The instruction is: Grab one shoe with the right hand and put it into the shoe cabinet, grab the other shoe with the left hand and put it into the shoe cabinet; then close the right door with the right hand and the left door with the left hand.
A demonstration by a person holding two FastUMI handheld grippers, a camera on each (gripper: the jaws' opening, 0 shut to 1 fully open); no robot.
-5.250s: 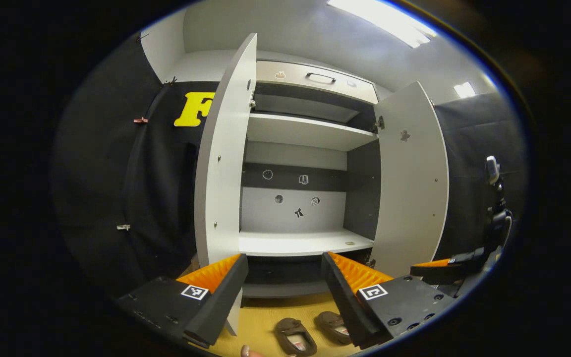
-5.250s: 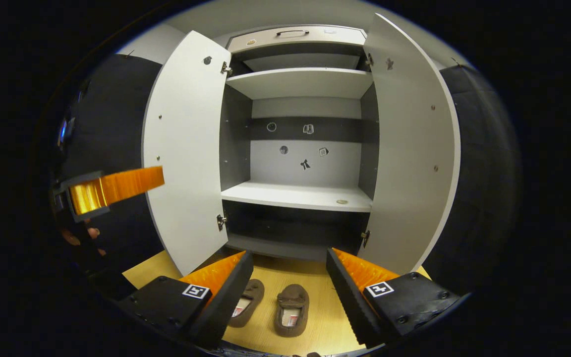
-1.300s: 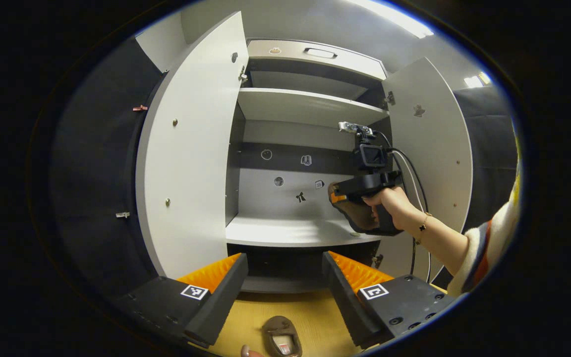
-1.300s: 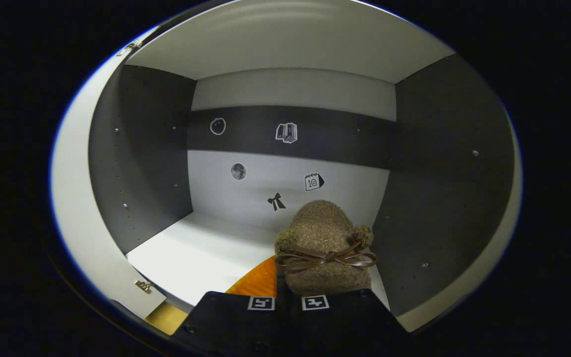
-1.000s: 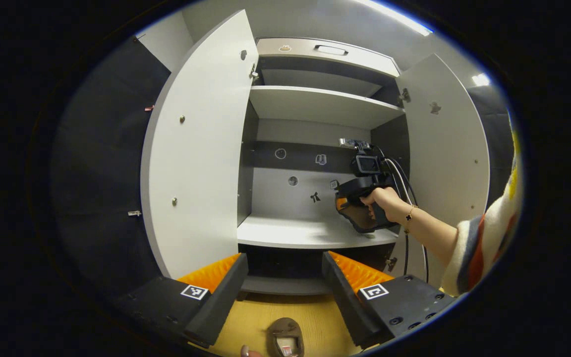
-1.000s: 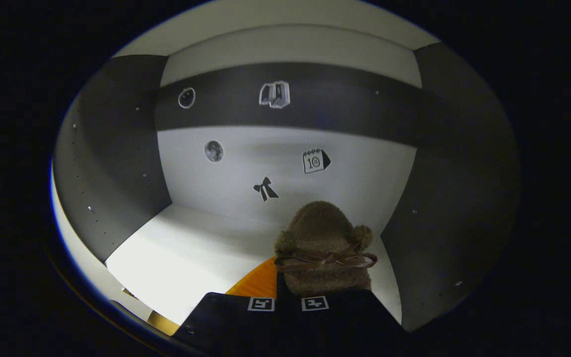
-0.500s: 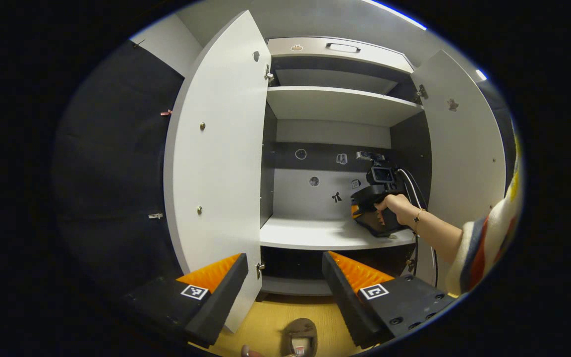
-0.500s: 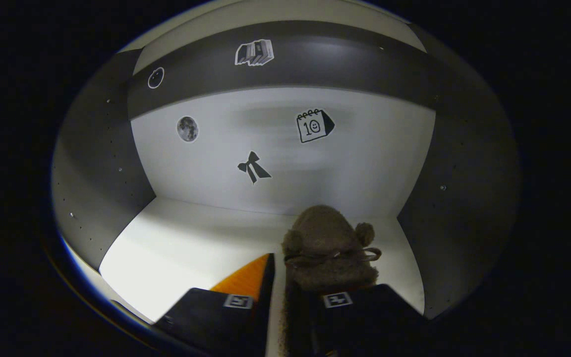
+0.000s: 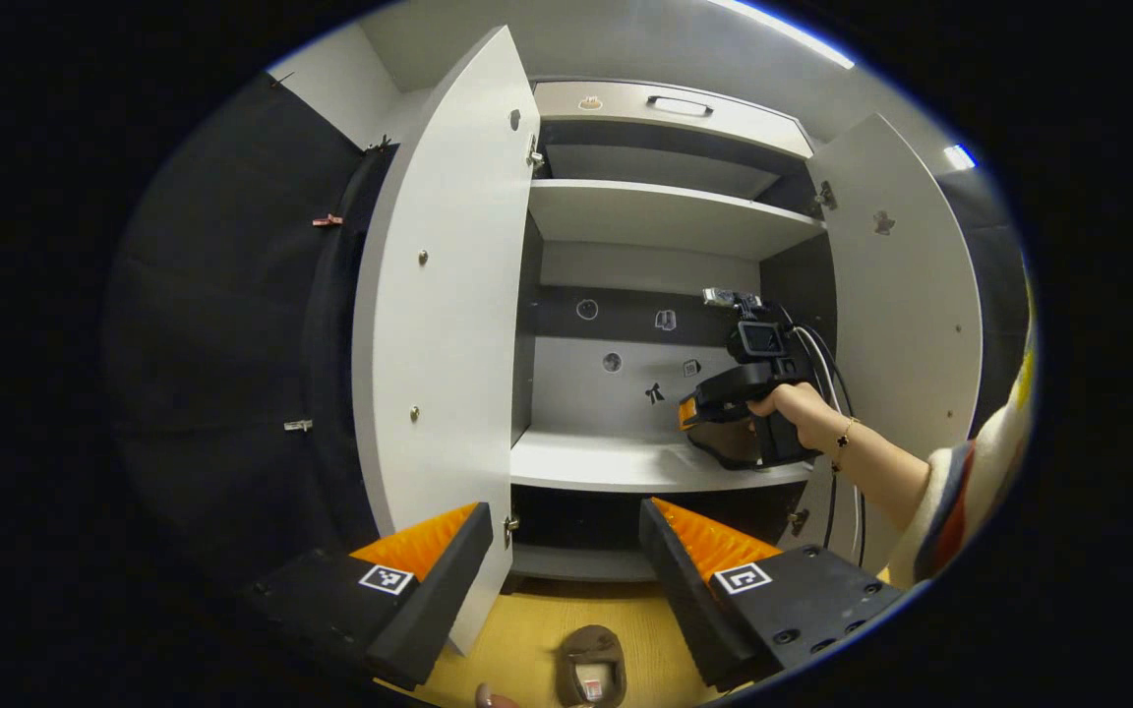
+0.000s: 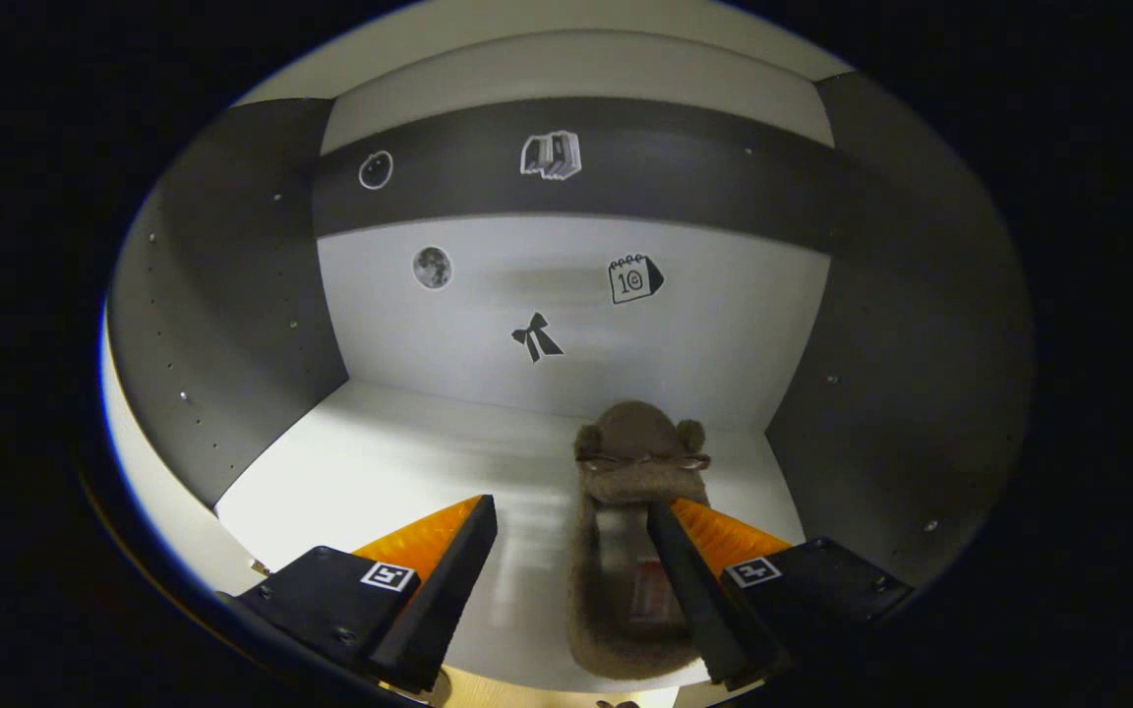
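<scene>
Now the left gripper (image 9: 566,551) is hanging with its fingers spread and nothing between them, low in front of the shoe cabinet (image 9: 665,211). The left door (image 9: 439,324) is standing wide open at that side. Below, on the wooden floor (image 9: 527,639), the second shoe (image 9: 593,667) is lying near the cabinet's foot, waiting for its turn.

Further right, the right gripper (image 10: 571,551) is reaching into the cabinet with its fingers spread, gripping nothing. The first shoe (image 10: 626,551) is resting on the middle shelf (image 10: 380,472), toe towards the back wall, close to the shelf's right edge; its heel is sitting at the front edge. One finger is lying right against its side. So the first placing looks finished, and the release seems to be the step in hand.

Next, I judge, the right gripper needs to draw straight back without dragging the shoe off the front edge, while the left one is going down for the shoe on the floor. The right door (image 9: 906,295) is also open, so neither door is blocking the way in.
</scene>
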